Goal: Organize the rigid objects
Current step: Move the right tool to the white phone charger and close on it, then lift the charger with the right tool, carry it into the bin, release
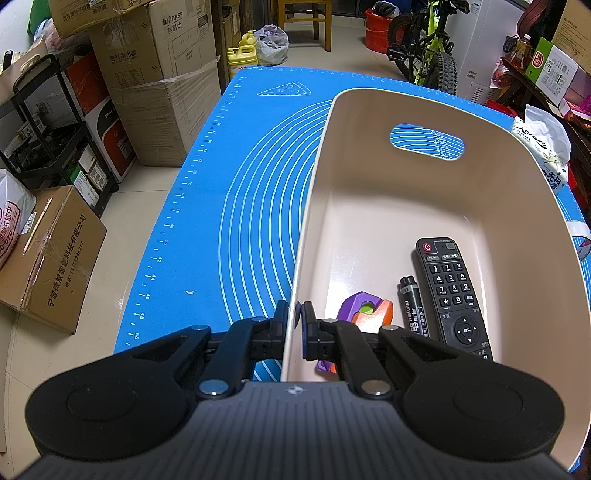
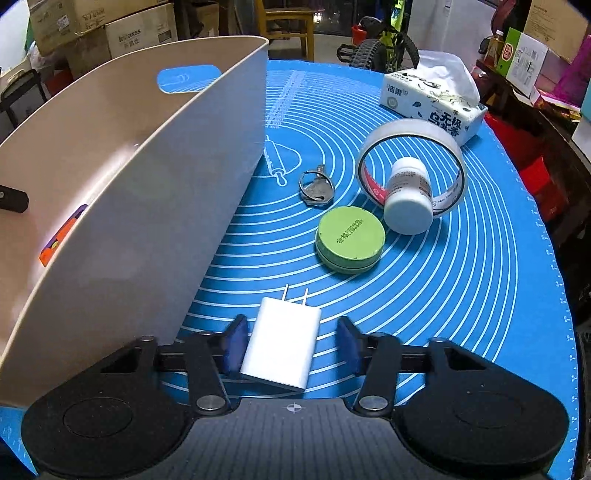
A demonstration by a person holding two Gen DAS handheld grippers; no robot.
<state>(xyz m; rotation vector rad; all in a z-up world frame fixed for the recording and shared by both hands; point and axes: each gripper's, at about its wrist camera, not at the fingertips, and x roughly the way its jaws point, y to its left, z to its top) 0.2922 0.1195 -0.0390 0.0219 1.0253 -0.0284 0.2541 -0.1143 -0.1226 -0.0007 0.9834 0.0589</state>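
My left gripper (image 1: 294,325) is shut on the left wall of a beige plastic bin (image 1: 321,155). The bin holds a black remote (image 1: 452,295), a black marker (image 1: 413,306) and a purple and orange toy (image 1: 364,310). My right gripper (image 2: 291,345) is open around a white charger plug (image 2: 282,347) that lies on the blue mat (image 2: 461,295); the pads do not touch it. The bin (image 2: 166,177) stands just left of it. Ahead on the mat are a green round tin (image 2: 349,238), a white pill bottle (image 2: 408,195), a tape roll (image 2: 406,129) and keys (image 2: 317,186).
A tissue pack (image 2: 432,99) lies at the mat's far right. Cardboard boxes (image 1: 155,81) and a black rack (image 1: 51,122) stand on the floor left of the table. A bicycle (image 1: 428,48) and a wooden chair (image 1: 306,14) stand beyond it.
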